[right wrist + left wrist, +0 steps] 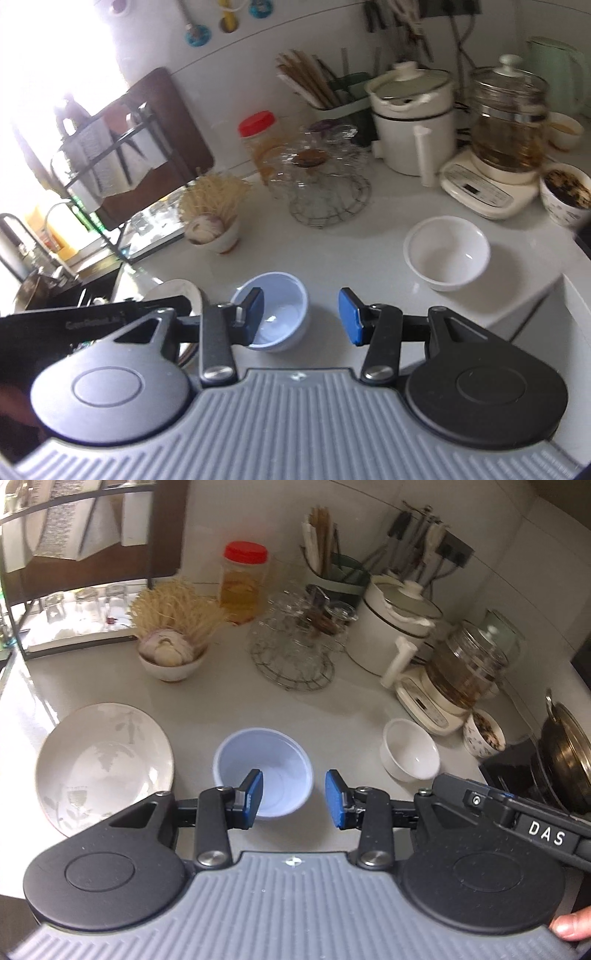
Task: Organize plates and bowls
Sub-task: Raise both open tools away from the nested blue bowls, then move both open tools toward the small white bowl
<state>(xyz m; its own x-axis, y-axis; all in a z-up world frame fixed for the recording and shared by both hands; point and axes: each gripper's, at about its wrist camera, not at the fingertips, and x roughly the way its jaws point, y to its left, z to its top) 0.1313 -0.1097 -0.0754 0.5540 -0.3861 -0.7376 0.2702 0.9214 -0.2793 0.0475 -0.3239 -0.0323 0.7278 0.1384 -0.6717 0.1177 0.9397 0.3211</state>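
While both grippers hang wide apart and hold nothing, left gripper (294, 794) frames the blue bowl (263, 773); plate (105, 762) at 9 o'clock, white bowl (410, 753) at 3. Right gripper (301, 315): blue bowl at 10.

Red-lidded jar (243, 581), wire basket (291, 661), white lidded pot (395, 627), glass kettle (469, 664), chopstick holder (332, 572), dish rack (74, 590)

**A lived-in home kitchen**

A pale countertop (229, 686) against white wall tiles holds everyday cooking gear: a white lidded pot (391, 627), a glass kettle on an electric base (465, 664), a caddy of chopsticks (332, 565), a red-capped jar (243, 579), a rack of drinking glasses (85, 605), and a wok (565, 753).
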